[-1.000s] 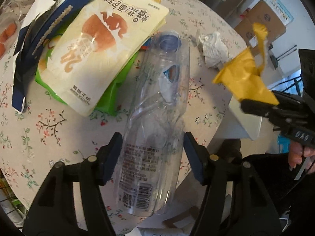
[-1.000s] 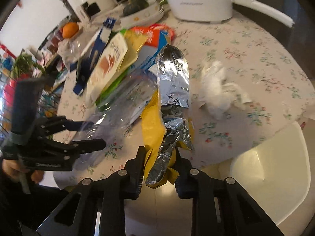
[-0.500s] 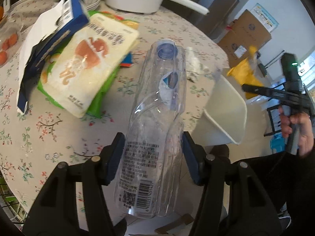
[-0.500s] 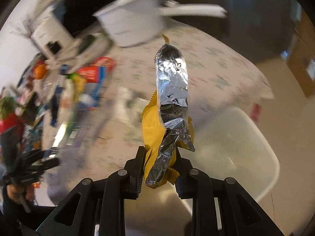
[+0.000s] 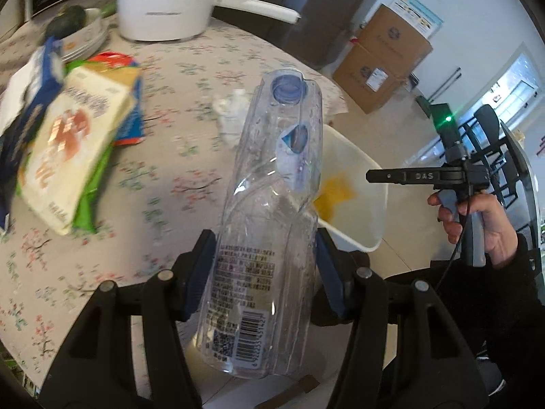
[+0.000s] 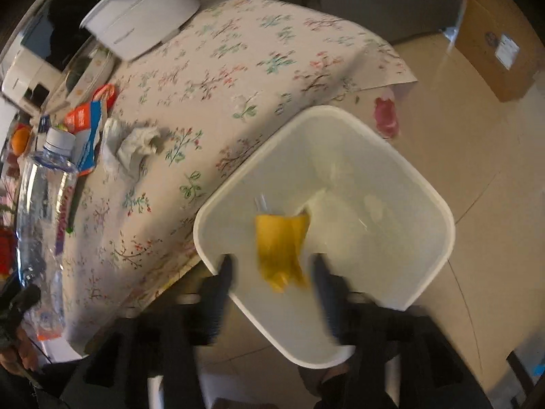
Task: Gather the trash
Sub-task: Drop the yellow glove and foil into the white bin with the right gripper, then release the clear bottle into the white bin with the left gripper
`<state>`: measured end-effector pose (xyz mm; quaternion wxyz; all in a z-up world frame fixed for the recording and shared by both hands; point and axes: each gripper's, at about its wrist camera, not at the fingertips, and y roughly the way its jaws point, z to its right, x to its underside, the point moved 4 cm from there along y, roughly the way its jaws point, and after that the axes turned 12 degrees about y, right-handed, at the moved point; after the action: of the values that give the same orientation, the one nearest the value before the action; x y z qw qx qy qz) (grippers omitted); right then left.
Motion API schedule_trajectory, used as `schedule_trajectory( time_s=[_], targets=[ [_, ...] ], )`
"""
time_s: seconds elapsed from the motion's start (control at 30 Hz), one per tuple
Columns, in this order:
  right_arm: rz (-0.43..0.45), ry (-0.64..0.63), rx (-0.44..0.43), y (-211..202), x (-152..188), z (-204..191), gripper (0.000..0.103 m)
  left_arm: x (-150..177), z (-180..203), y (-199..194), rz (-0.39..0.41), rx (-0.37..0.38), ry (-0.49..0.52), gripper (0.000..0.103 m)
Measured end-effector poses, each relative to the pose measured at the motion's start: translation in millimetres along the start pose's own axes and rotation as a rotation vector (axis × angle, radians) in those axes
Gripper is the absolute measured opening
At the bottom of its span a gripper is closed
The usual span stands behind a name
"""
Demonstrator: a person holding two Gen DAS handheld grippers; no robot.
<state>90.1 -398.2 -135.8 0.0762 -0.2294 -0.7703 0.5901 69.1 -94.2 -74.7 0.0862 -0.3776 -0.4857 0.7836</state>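
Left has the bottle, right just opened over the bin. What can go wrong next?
The clear bottle is long and crushed, held low by the left gripper; it may pivot or slip. The white bin sits tight against the table edge; a swing could clip it. The crumpled tissue may get brushed off.

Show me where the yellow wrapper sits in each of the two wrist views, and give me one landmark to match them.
Left wrist view: the yellow wrapper shows right of centre, inside the white bin, partly behind the clear bottle.
Right wrist view: it is low and central, blurred, inside the bin, between the open right gripper fingers.
Shared landmark: the crumpled tissue on the floral tablecloth.
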Motion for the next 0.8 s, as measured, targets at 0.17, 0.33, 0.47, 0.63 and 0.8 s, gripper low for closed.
schedule_trajectory(
  time_s=[0.17,0.33,0.47,0.63,0.8],
  targets=[
    [0.088,0.025,0.008,-33,5,28,0.071,-21,40,34,-0.047,0.051,0.067,0.060],
    [0.123,0.060,0.047,-42,3,56,0.072,-45,82,90,-0.153,0.070,0.117,0.061],
    [0.117,0.088,0.063,-43,2,75,0.072,-60,100,150,-0.274,0.054,0.128,0.061],
    [0.123,0.089,0.063,-46,1,81,0.072,-64,110,188,-0.349,0.048,0.120,0.063],
    [0.141,0.075,0.069,-50,0,78,0.074,-72,113,186,-0.314,0.060,0.103,0.066]
  ],
)
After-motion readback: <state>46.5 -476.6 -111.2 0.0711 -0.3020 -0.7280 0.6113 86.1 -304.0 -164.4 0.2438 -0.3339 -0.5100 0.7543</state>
